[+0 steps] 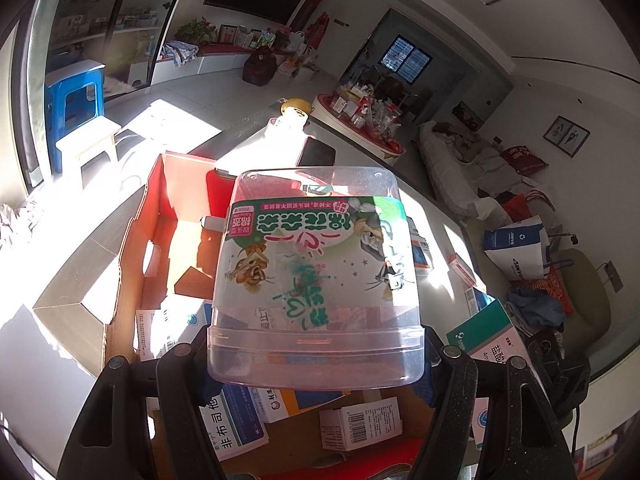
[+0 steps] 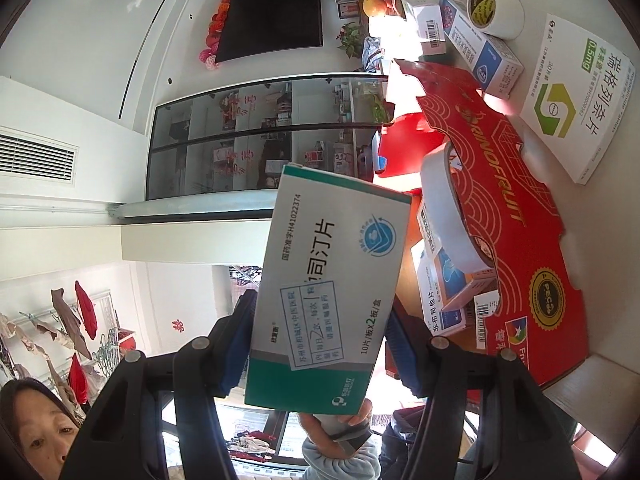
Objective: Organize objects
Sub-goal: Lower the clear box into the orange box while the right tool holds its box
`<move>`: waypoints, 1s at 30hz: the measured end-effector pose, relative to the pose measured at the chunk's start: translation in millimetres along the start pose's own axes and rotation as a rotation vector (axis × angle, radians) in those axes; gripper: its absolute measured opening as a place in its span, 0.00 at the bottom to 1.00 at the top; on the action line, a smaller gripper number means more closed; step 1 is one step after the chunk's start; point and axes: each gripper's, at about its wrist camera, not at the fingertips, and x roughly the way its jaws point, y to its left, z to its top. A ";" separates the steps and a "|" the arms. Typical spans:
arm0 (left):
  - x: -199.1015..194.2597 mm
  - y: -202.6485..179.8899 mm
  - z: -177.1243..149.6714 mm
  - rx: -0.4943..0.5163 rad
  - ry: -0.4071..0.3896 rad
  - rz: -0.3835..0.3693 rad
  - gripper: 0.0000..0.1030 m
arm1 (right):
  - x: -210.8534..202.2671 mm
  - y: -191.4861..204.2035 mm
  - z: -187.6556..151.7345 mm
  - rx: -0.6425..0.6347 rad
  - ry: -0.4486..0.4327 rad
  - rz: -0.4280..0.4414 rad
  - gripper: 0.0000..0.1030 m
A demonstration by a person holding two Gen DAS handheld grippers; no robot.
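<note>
Clear plastic forms the rounded tub with a green cartoon label [image 1: 316, 272] that the left gripper [image 1: 316, 354] pinches at its near end, the two black fingers [image 1: 182, 364] pressed against either side of the tub's smooth lidded section. The tub hangs above an open red cardboard fruit box [image 1: 160, 200] that sits on the pale desk [image 1: 68, 280], close to the desk's sunlit near-left corner. Inside the box, white medicine cartons with blue print [image 1: 232, 424] lie flat on its brown floor, one small white barcode carton [image 1: 360, 424] just beside them. A green-and-white carton [image 1: 486, 338] lies outside the box's right wall, on the desk. Near the desk's far edge stands a yellow round object [image 1: 295, 105], with a dark phone [image 1: 317, 153] lying a little nearer. In the right wrist view, the right gripper [image 2: 318, 340] clamps a white and teal medicine carton bearing a pasted pharmacy slip [image 2: 328, 284], its blue-padded fingers [image 2: 238, 344] tight on the carton's long sides; the carton is held up in the air, apart from the box. Beside it the red box's printed outer wall [image 2: 516, 232] shows, with a roll of pale tape [image 2: 452, 216] leaning inside over more cartons. A large white carton with a green hexagon logo [image 2: 576, 100] and a white roll with a yellow-black label [image 2: 496, 10] rest on the desk beyond the box.
</note>
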 end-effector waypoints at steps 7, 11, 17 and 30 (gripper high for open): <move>-18.6 2.2 14.4 0.017 -0.063 0.019 0.74 | -14.1 43.3 17.2 -0.124 -0.001 -0.029 0.59; -22.6 4.0 14.0 0.022 -0.077 0.028 0.74 | -21.9 48.8 19.9 -0.136 -0.017 -0.038 0.59; -20.6 7.3 13.4 0.011 -0.070 0.028 0.74 | -14.9 36.0 15.9 -0.109 -0.002 -0.043 0.59; -10.0 8.6 6.5 0.034 -0.047 0.086 0.74 | 41.8 10.5 -4.4 -0.083 0.094 -0.115 0.59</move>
